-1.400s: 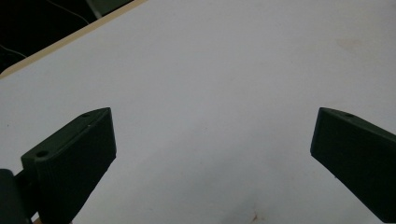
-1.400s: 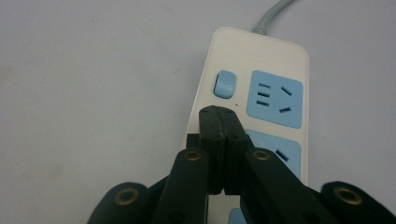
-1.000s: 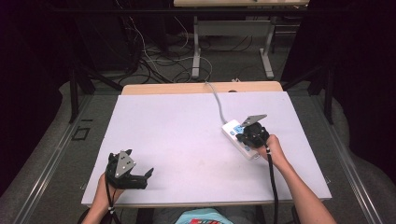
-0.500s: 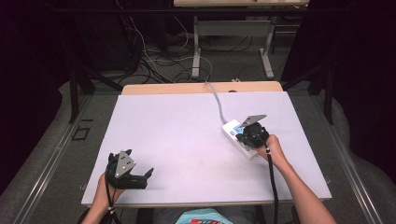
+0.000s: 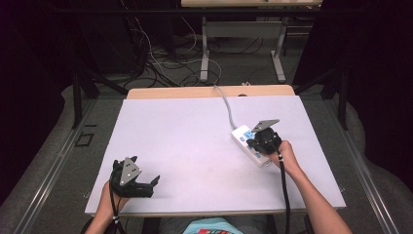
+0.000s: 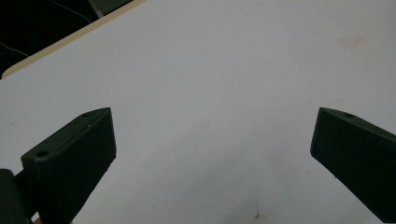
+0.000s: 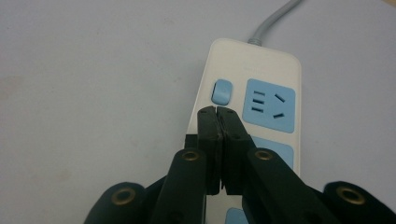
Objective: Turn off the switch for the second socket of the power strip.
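A white power strip (image 5: 247, 144) (image 7: 252, 79) with blue socket faces lies at the right of the white table. Its grey cord (image 5: 226, 105) runs off the far edge. My right gripper (image 5: 263, 141) (image 7: 217, 111) hovers over the strip, shut with nothing between its jaws. Its tips sit just short of the strip's blue switch button (image 7: 221, 92); whether they touch the strip I cannot tell. At the near left of the table rests my left gripper (image 5: 148, 185) (image 6: 212, 140), open, with bare table between its jaws.
The white tabletop (image 5: 195, 141) has a wooden strip (image 5: 209, 91) along its far edge. Beyond it stand table legs (image 5: 205, 48) and loose cables (image 5: 160, 63) on the floor. The person's forearms enter from the bottom edge.
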`<state>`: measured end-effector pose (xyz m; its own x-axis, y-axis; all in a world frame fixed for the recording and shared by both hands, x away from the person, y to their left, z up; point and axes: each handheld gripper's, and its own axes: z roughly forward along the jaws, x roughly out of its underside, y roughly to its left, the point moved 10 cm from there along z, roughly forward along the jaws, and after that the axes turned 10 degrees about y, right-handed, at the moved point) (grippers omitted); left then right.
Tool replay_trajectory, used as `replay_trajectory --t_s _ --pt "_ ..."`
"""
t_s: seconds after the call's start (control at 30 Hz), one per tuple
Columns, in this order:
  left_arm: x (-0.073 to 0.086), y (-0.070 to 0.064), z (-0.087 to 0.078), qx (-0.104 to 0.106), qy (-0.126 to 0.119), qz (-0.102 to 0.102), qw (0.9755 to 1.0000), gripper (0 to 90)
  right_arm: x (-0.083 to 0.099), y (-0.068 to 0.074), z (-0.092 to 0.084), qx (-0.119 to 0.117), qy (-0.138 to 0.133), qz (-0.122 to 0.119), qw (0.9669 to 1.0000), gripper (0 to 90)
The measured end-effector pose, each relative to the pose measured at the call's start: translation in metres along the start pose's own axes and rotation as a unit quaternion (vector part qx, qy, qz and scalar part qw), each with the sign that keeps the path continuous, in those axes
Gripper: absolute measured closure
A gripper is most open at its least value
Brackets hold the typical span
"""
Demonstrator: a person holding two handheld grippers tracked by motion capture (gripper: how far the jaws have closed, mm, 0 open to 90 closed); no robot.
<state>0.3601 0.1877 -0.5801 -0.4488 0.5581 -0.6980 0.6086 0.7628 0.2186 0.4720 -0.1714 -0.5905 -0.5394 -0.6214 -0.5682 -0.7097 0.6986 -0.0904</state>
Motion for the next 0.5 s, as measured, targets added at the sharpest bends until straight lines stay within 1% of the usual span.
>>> replay_trajectory --t_s 0.07,0.1,0.13,0.2,0.23,0.27,0.33,0.37,0.43,0.47,0.5 --pt "0.0 0.0 0.0 0.0 0.0 0.0 1.0 0.1 -0.003 0.0 -0.005 0.001 -0.009 -0.002 1.0 89.4" --pt "0.0 0.0 0.0 0.0 0.0 0.0 1.0 0.1 -0.005 0.0 -0.006 0.0 -0.018 0.0 0.9998 89.3" --pt "0.0 0.0 0.0 0.001 0.0 -0.001 1.0 0.1 -0.006 -0.001 -0.009 0.001 -0.016 -0.001 0.9999 89.3" --pt "0.0 0.0 0.0 0.001 0.0 -0.001 1.0 0.1 -0.008 -0.001 -0.013 0.004 -0.025 0.002 0.9997 89.2" --pt "0.0 0.0 0.0 0.001 -0.001 -0.001 1.0 0.1 -0.008 -0.001 -0.015 0.002 -0.025 -0.003 0.9997 89.0" --pt "0.0 0.0 0.0 0.0 -0.001 0.0 1.0 0.1 -0.009 -0.001 -0.014 0.004 -0.028 -0.002 0.9996 88.9" --pt "0.0 0.0 0.0 0.001 0.0 0.0 1.0 0.1 -0.008 0.001 -0.014 0.001 -0.025 0.0 0.9997 88.4" --pt "0.0 0.0 0.0 0.001 0.0 0.0 1.0 0.1 -0.008 0.001 -0.014 0.003 -0.024 0.0 0.9997 87.6" --pt "0.0 0.0 0.0 0.001 -0.001 -0.001 1.0 0.1 -0.008 0.001 -0.014 0.0 -0.024 0.001 0.9997 84.9" --pt "0.0 0.0 0.0 0.001 0.0 -0.001 1.0 0.1 -0.008 0.001 -0.014 0.002 -0.023 -0.002 0.9997 82.0" --pt "0.0 0.0 0.0 0.001 -0.001 -0.001 1.0 0.1 -0.008 0.001 -0.014 0.001 -0.023 -0.001 0.9997 77.3"
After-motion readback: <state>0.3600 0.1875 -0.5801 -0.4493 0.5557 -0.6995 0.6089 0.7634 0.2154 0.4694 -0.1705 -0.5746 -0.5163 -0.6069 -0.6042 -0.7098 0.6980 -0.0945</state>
